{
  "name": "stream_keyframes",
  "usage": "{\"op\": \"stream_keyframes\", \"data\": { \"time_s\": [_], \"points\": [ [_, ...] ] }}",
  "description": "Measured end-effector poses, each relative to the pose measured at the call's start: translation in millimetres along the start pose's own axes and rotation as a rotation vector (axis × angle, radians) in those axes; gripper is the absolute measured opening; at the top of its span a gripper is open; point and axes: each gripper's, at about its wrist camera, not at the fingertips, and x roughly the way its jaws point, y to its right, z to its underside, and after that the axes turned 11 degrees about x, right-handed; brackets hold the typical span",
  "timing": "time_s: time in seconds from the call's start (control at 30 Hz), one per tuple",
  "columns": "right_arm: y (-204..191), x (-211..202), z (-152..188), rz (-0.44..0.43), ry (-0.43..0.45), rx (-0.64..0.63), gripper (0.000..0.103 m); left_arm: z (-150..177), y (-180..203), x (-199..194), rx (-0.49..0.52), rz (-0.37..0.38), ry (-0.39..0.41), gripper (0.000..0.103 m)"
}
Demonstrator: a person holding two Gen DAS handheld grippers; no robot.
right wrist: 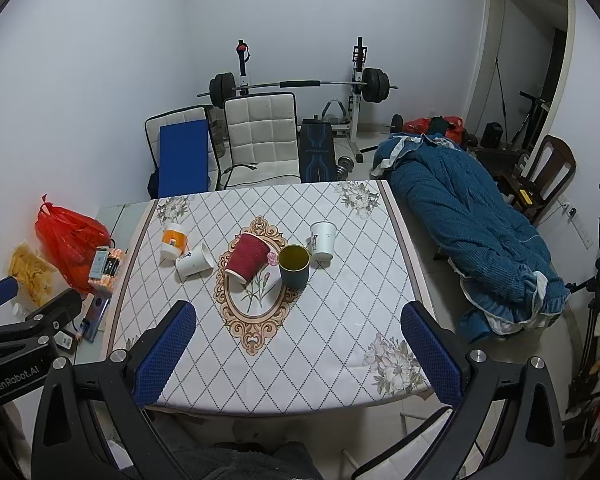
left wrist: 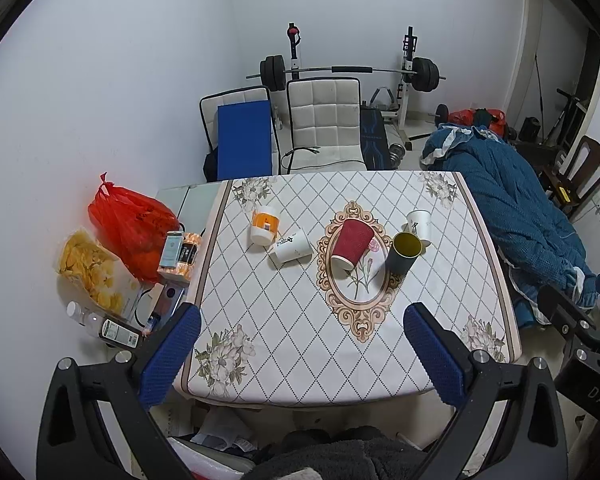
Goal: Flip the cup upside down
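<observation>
Left wrist, left claw (left wrist: 300, 354) open, table (left wrist: 380, 376) edge near

The counter (left wrist: 340, 344) is viewed from above its near edge by both wrist cameras; the same cups are shared.

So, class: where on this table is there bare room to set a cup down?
Free: the near half of the tablecloth, in front of the red cup and dark cup; also the far strip behind them. Crowded: the middle row of cups.
</observation>
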Motion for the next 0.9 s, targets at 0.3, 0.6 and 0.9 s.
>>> {"op": "stream_keyframes", "data": {
  "time_s": [0.3, 0.6, 0.9],
  "points": [
    [1.4, -0.9, -0.5, -0.005, 0.001, 0.003, 0.103, -6.1, 3.0, -5.3, -0.002, -0.003, 0.007, 0.103],
    [5.5, -4.9, -5.8, -0.009, 0.001, 0.004, 0.103, -6.8, 5.4, -7.3, -0.005, -0.005, 0.021, 0.103],
    [3.5, -5.6, -7.9, -0.013, 0.001, 0.010, 0.103, -9.4, 4.1, -9.0, -0.002, -0.009, 0.029, 0.103]
  ]
}}
